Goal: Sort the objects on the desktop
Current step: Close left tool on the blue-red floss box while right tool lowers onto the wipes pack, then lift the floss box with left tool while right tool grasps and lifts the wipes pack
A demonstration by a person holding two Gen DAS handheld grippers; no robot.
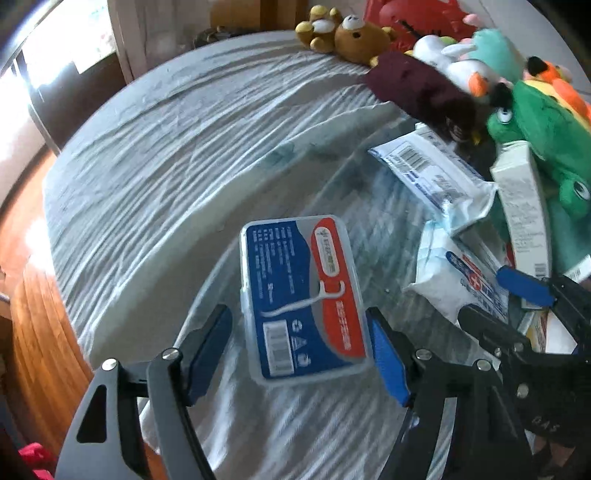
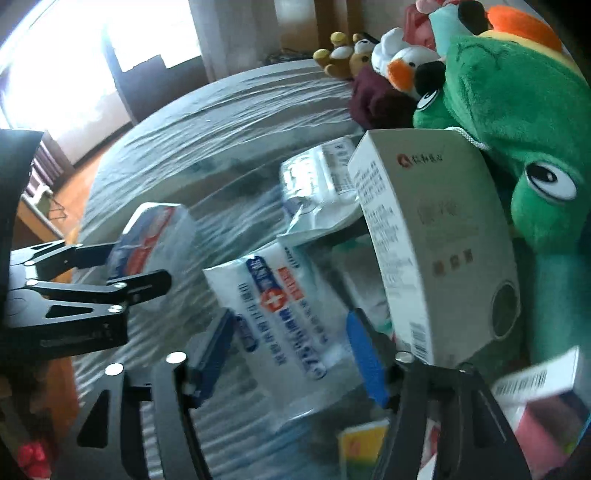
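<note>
A clear floss-pick box (image 1: 303,295) with a blue and red label sits between the blue pads of my left gripper (image 1: 297,314), which is shut on its long sides just above the glass-topped table (image 1: 166,147). The right wrist view shows the same box (image 2: 155,236) in that gripper (image 2: 136,266) at far left. My right gripper (image 2: 290,325) stands open over a white wipes pack (image 2: 273,302) with blue print and a red cross. The pack lies between its fingers, with a gap at the right pad. It shows again as the pack (image 1: 443,284) under the right gripper (image 1: 480,293).
A tall white carton (image 2: 436,251) leans on a green plush frog (image 2: 517,122) right of the pack. Another sealed pack (image 2: 321,177) lies behind, small boxes (image 2: 543,391) at the near right. More plush toys (image 1: 347,33) line the far edge. Wooden floor (image 1: 37,295) lies left.
</note>
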